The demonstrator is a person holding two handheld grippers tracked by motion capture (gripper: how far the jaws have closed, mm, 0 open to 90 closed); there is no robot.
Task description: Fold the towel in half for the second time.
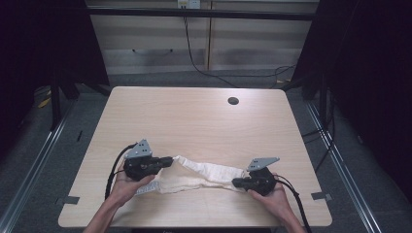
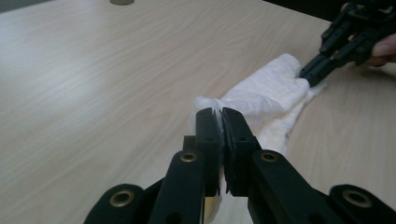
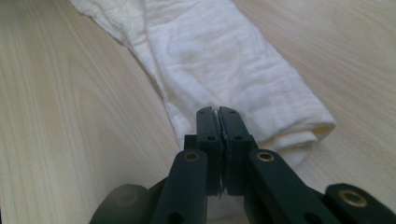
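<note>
Low in the high view, a white cloth (image 1: pixel 204 175) lies bunched across the table (image 1: pixel 194 116). The left gripper (image 1: pixel 170 160) and right gripper (image 1: pixel 235 182) each have their jaws clamped tight on an opposite end. The step looks like stretching or folding; next calls for lifting both ends together. The right gripper view shows the folded edge.

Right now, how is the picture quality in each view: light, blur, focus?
High view: the table is evenly lit, the surroundings are dark, and the white cloth is slightly soft. Left gripper view: the cloth and the right gripper beyond it are fairly sharp, while its own near jaws are a bit blurred. Right gripper view: the cloth weave is clear, the lower jaws are out of focus, with mild table glare at right.
</note>
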